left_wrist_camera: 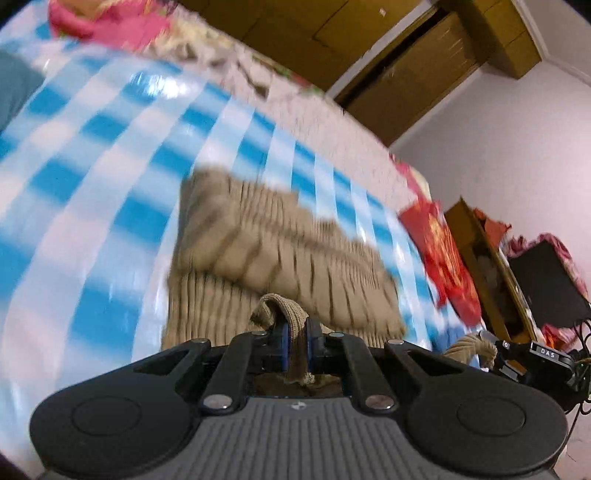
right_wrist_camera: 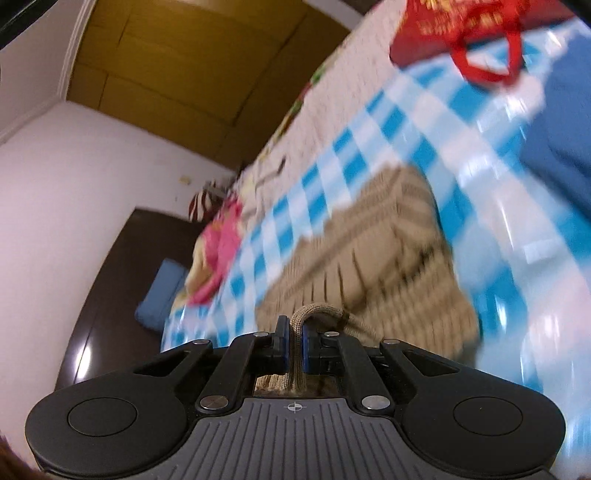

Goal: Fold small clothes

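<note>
Tan ribbed knit garment (left_wrist_camera: 273, 254) is seen at frame centre in both wrist views, lying on a blue-and-white checked cloth (left_wrist_camera: 92, 155) and blurred by motion. A fold is visible across it in the left wrist view, upper layer over lower.

Left gripper (left_wrist_camera: 297, 345): fingers nearly closed, a bunched edge of the knit clamped between the blue pads, a loop of fabric standing up above them. Right gripper (right_wrist_camera: 294, 347): same state, fingers closed on a narrow strip of the knit edge.

In the left wrist view the right gripper is also seen at the lower right edge, knit pinched in it.

Around the garment: red bag (right_wrist_camera: 461, 33) with loop handles at the top right of the right wrist view; pink fabric (left_wrist_camera: 107, 22) at upper left of the left wrist view; blue item (right_wrist_camera: 565, 129) at right edge of the right wrist view. Brown wooden cabinets (left_wrist_camera: 406, 55) and white wall are seen behind.
</note>
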`<state>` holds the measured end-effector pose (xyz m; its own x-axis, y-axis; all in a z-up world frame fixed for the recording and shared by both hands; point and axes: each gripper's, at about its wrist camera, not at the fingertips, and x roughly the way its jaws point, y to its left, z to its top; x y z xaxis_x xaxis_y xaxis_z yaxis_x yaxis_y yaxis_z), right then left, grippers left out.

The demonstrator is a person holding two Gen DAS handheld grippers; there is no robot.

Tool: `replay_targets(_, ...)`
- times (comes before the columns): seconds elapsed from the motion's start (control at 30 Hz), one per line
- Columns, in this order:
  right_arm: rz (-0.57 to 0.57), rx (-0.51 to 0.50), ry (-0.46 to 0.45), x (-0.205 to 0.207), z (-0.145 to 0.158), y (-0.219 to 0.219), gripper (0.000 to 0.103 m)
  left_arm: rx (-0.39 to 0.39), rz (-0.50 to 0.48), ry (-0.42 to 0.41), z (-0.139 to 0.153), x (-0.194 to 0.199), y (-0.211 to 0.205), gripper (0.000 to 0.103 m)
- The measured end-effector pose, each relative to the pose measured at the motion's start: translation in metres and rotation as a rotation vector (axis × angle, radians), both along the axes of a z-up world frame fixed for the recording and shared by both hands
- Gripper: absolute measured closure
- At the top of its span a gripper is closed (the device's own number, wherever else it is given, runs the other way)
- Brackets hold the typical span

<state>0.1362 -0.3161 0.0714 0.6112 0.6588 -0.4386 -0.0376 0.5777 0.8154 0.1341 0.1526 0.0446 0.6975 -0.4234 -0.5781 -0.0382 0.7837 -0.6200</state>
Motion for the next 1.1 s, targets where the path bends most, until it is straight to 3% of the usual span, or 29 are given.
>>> replay_targets(0.2,-0.069,-0.036,-0.019,0.095,-0.011,0.010,0.096,0.051,0.056,-0.053,-0.005,0.088,0.019,0.083)
replay_targets(0.47,-0.176,-0.170,0.034,0.180,-0.064,0.031,0.094,0.189,0.132,-0.013,-0.048,0.157,0.014,0.083)
replay_targets(0.53,-0.185,-0.207,0.055,0.187,-0.072,0.032,0.091,0.186,0.137,0.004,-0.054,0.158,0.015,0.080)
replay_targets(0.6,-0.190,-0.158,0.062,0.181,-0.074,0.025,0.090,0.158,0.137,0.014,-0.055,0.153,0.020,0.072)
replay_targets(0.67,-0.191,-0.170,0.042,0.173,-0.070,0.020,0.081,0.157,0.166,0.014,-0.054,0.148,0.026,0.056)
replay_targets(0.73,-0.201,-0.226,0.016,0.165,-0.063,0.017,0.074,0.173,0.202,0.008,-0.049,0.144,0.032,0.050)
replay_targets(0.83,-0.210,-0.269,-0.030,0.158,-0.054,0.012,0.072,0.191,0.233,-0.010,-0.040,0.135,0.037,0.049)
replay_targets(0.97,-0.143,-0.343,-0.070,0.150,-0.049,0.022,0.056,0.236,0.199,-0.049,-0.030,0.114,0.028,0.048)
replay_targets(1.1,-0.054,-0.485,-0.113,0.132,-0.054,0.043,0.056,0.319,0.128,-0.093,-0.032,0.087,0.005,0.044)
